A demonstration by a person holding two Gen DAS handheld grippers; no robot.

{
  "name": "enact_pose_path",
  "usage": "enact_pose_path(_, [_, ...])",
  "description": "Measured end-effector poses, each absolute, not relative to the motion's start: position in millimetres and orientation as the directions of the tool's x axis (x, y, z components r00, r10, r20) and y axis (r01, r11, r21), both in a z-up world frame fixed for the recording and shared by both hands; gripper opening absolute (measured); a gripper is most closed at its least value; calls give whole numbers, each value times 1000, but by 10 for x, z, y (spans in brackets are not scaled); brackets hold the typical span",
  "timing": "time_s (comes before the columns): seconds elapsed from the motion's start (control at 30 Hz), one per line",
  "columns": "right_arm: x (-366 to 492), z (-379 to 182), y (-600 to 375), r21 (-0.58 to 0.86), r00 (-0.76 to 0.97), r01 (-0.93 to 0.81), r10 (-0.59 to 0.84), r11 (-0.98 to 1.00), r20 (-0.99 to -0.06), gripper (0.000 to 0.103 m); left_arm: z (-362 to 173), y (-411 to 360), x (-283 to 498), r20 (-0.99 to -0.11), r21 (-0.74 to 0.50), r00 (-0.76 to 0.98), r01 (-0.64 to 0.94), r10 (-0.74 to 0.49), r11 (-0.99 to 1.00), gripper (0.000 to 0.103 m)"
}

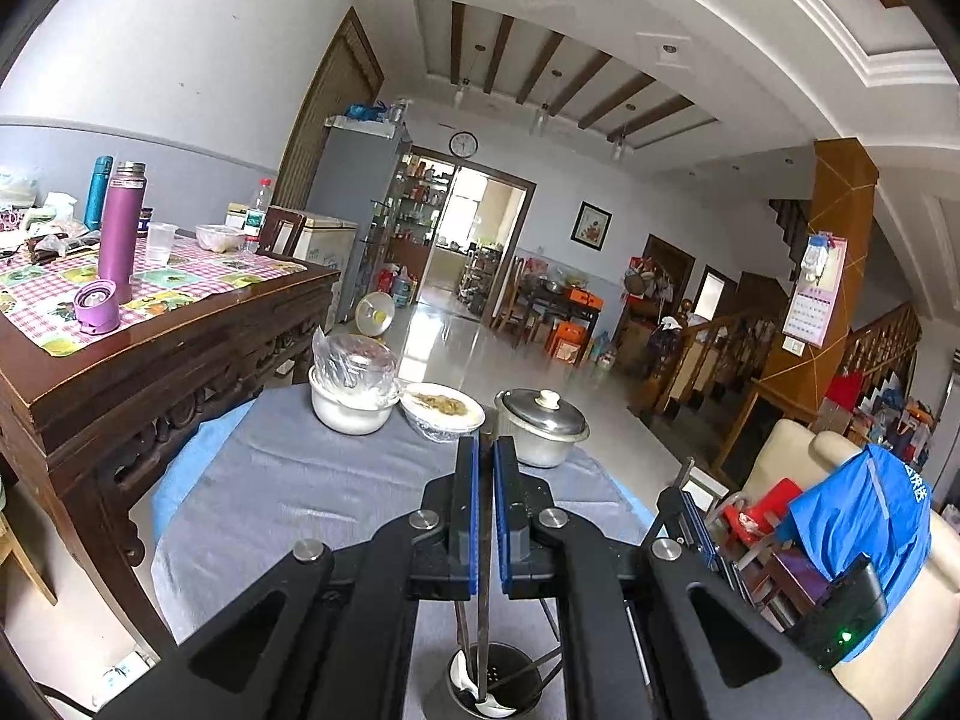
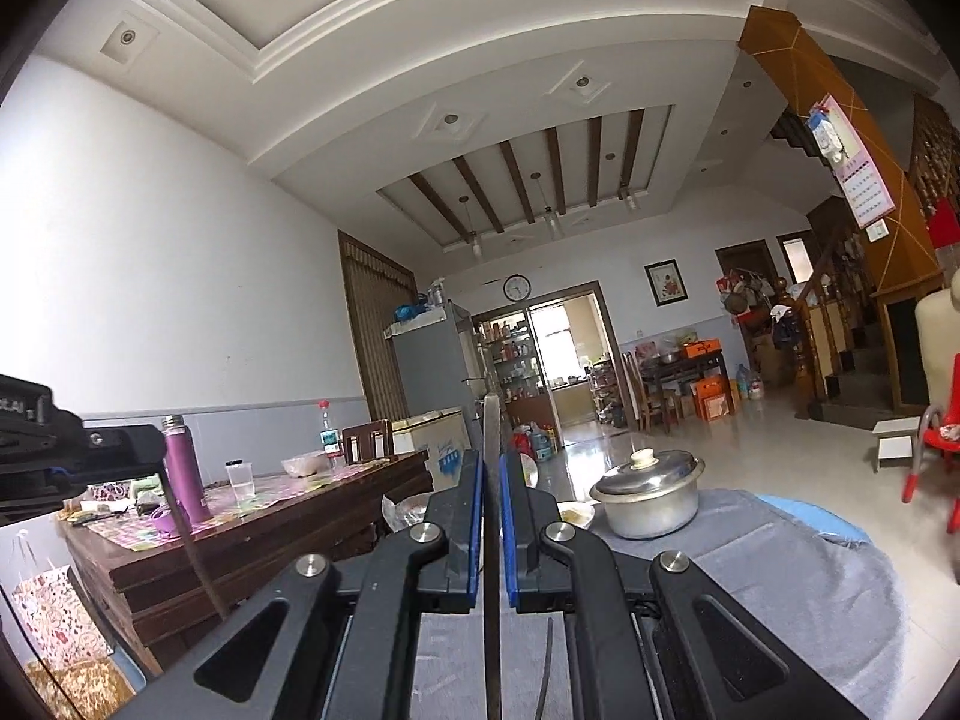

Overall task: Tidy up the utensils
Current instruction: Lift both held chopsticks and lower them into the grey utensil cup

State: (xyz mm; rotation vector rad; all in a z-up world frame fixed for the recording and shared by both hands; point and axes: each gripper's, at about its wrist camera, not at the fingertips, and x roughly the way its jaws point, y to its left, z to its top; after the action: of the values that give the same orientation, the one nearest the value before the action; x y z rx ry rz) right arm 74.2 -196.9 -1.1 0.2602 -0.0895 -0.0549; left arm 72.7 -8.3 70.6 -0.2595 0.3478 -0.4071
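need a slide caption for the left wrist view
Left gripper shut on a thin dark chopstick above the round metal utensil holder on grey cloth.

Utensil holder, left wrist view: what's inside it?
Inside the perforated metal holder: a white spoon and dark chopsticks, with one more chopstick reaching down from the left gripper. The rest is hidden by the gripper.

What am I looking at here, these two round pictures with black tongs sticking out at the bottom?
Each picture comes from a wide-angle camera on a hand-held tool, looking along its fingers. One shows the left tongs, the other the right tongs. Each pair is closed on a chopstick: the left chopstick reaches down into a metal utensil holder that also holds a white spoon; the right chopstick stands upright. On the grey cloth sit a lidded metal pot and covered bowls.
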Motion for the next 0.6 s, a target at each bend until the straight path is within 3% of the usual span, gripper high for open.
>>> enact_pose_path(0.6, [644,-98,-2035,258,999,39,-46,965,22,7,618,-211,755,-312,-301,848,341,-429,891,5])
